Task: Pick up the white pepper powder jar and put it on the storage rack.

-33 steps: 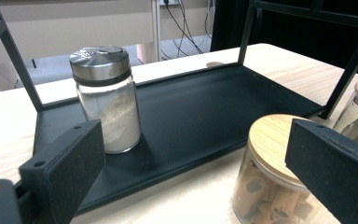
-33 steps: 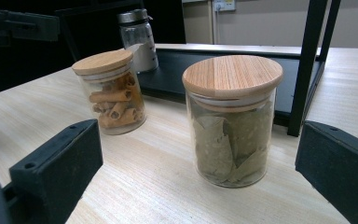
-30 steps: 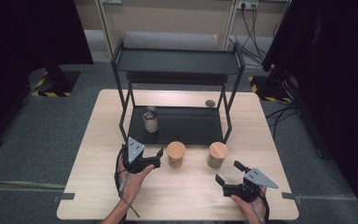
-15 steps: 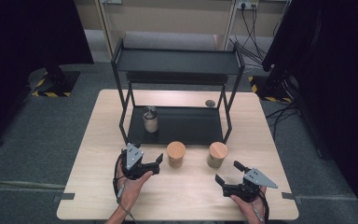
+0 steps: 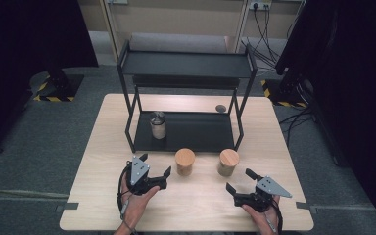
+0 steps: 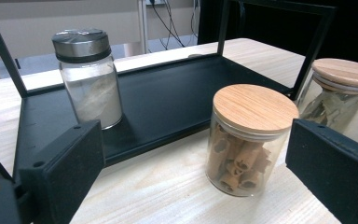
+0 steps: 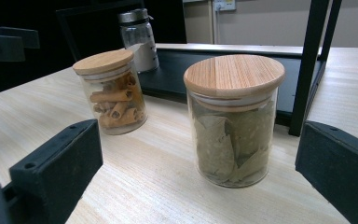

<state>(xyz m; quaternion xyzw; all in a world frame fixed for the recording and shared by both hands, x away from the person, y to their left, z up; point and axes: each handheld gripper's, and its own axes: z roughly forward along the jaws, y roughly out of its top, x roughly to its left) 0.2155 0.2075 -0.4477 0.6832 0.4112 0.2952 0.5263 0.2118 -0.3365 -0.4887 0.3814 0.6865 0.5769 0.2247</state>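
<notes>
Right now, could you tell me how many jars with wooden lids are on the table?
2. The cinnamon jar stands on the table in front of the rack's lower shelf, before the left gripper; the leaf jar stands to its right, before the right gripper.

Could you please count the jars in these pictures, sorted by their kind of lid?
Round clear glass jars with flat wooden lids: 2, one of rolled brown sticks, one of dried green leaves.
Clear glass jar with silver metal screw lid, holding white powder: 1.
Total: 3 jars.
</notes>
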